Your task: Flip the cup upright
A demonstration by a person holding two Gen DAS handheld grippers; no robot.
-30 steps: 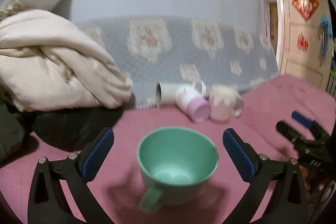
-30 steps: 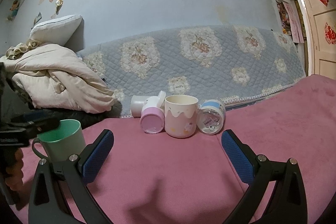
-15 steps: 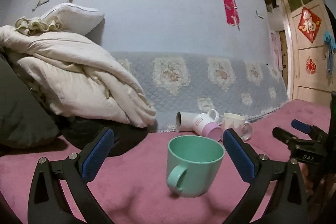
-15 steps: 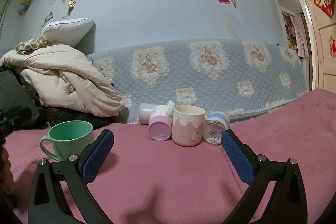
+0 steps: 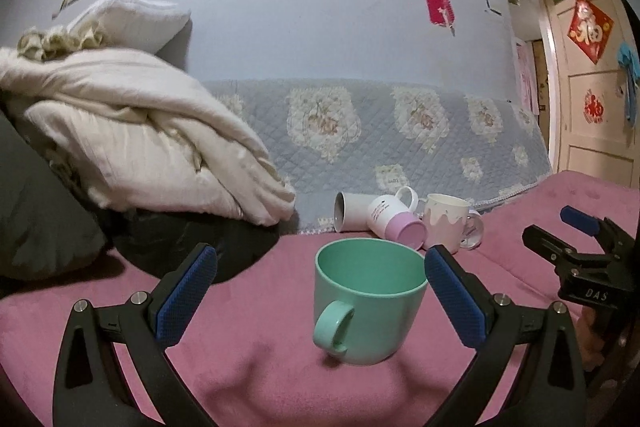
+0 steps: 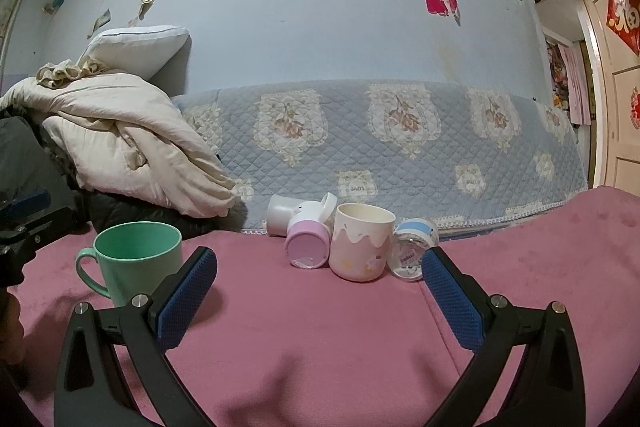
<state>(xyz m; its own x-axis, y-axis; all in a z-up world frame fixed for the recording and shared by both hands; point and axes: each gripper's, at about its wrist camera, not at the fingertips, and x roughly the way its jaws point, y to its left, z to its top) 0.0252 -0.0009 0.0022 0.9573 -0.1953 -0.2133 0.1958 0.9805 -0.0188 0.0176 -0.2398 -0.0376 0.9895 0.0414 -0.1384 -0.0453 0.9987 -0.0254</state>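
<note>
A mint green cup (image 5: 370,303) stands upright on the pink blanket (image 5: 260,367), handle toward me. My left gripper (image 5: 320,301) is open, its blue pads either side of the cup without touching it. The cup also shows at the left of the right wrist view (image 6: 138,259). My right gripper (image 6: 320,301) is open and empty over the blanket. Behind it a cream cup (image 6: 362,243) stands upright, with a pink-bottomed cup (image 6: 306,247), a white cup (image 6: 280,219) and a blue-rimmed cup (image 6: 414,247) lying on their sides.
A heap of cream bedding (image 5: 132,135) and dark clothes (image 5: 188,243) lies at the left. A quilted blue cover (image 6: 400,143) runs along the wall behind the cups. A door (image 5: 592,99) is at the far right. The right gripper shows in the left wrist view (image 5: 580,247).
The left wrist view has tilted up and pulled back from the green cup, which stays upright on the blanket. The right gripper has moved slightly closer to the cup cluster.
</note>
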